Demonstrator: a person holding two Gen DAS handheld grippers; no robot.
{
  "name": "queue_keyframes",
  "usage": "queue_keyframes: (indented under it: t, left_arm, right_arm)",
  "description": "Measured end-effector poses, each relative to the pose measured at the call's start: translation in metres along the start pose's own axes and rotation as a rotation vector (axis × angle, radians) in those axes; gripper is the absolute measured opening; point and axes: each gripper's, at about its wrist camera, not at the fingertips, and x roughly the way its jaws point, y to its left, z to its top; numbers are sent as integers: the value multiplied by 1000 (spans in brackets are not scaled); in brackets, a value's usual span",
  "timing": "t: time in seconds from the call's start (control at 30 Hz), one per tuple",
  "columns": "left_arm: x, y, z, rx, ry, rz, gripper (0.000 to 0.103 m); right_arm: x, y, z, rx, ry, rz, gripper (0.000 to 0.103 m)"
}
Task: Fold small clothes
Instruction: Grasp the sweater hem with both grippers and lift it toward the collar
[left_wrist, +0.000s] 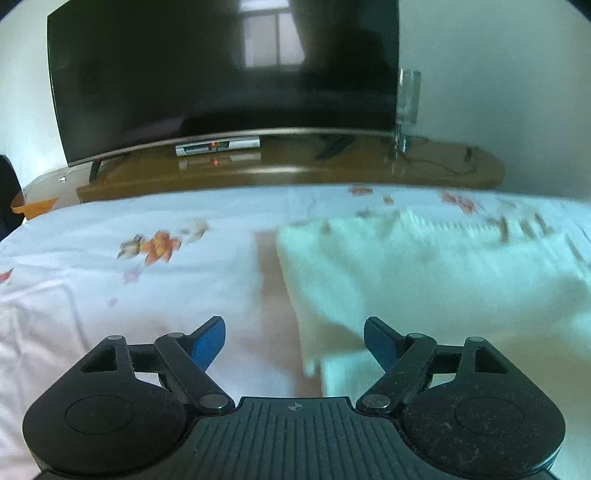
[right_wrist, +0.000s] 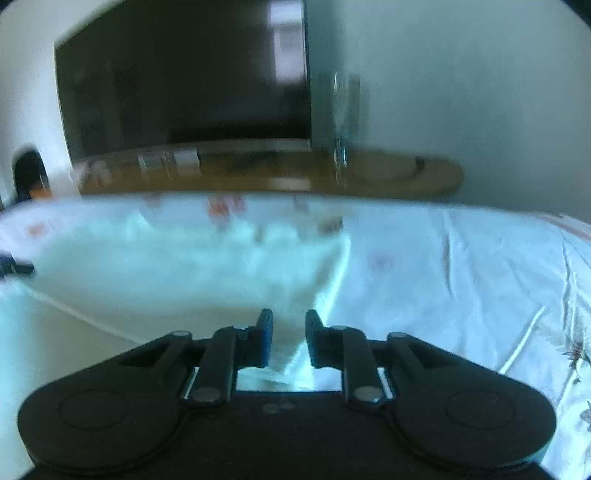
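Observation:
A small white garment (left_wrist: 424, 273) lies on the flowered white bedsheet (left_wrist: 110, 295), right of centre in the left wrist view. My left gripper (left_wrist: 294, 339) is open and empty, just above the garment's near left corner. In the right wrist view the same garment (right_wrist: 192, 273) is blurred and one corner runs down between the fingers. My right gripper (right_wrist: 289, 332) is narrowly parted with that corner of the cloth in its gap; the fold hangs from there.
A large dark TV (left_wrist: 221, 74) stands on a brown wooden stand (left_wrist: 295, 173) beyond the bed's far edge. A glass vase (left_wrist: 408, 110) stands at the TV's right. A set-top box (left_wrist: 218, 147) sits under the screen. Bare sheet (right_wrist: 461, 288) lies to the right.

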Motion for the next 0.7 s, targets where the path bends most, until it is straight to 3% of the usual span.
queue_keyframes:
  t: [0.07,0.13,0.17,0.23,0.37,0.43,0.47,0.53,0.63,0.7]
  left_arm:
    - [4,-7,-13,34,70,23,82]
    - [-1,-12,-18,43,61,51,82]
    - [-7,-14,-15,37,85,53,82]
    - [-32,-16,-21,54,75,18,82]
    - [-92,-4,-63,8,105,-60,82]
    - [-119,8,-92,-78,152,-175,80]
    - [-129,10,-104,-101,181,-192,66]
    - [-153,11,-125,-90,182,-191,60]
    - [-180,21,-147,-147,205,-259,48]
    - [-198,25,-163,-171,221,-300,39]
  right_arm:
    - [-1,4,-7,-4,26,13,21]
    - [16,10,-19,-42,100,-32,21]
    - [14,11,-21,-41,83,-47,21]
    - [1,12,-15,15,123,-69,23]
    - [-53,5,-32,115,125,20,27]
    - [-87,-4,-56,206,161,103,32]
    - [-103,-8,-68,252,182,136,37]
    - [-137,-15,-97,348,204,189,43]
    - [-182,-19,-137,474,211,206,57]
    - [-205,-20,-158,552,207,209,58]
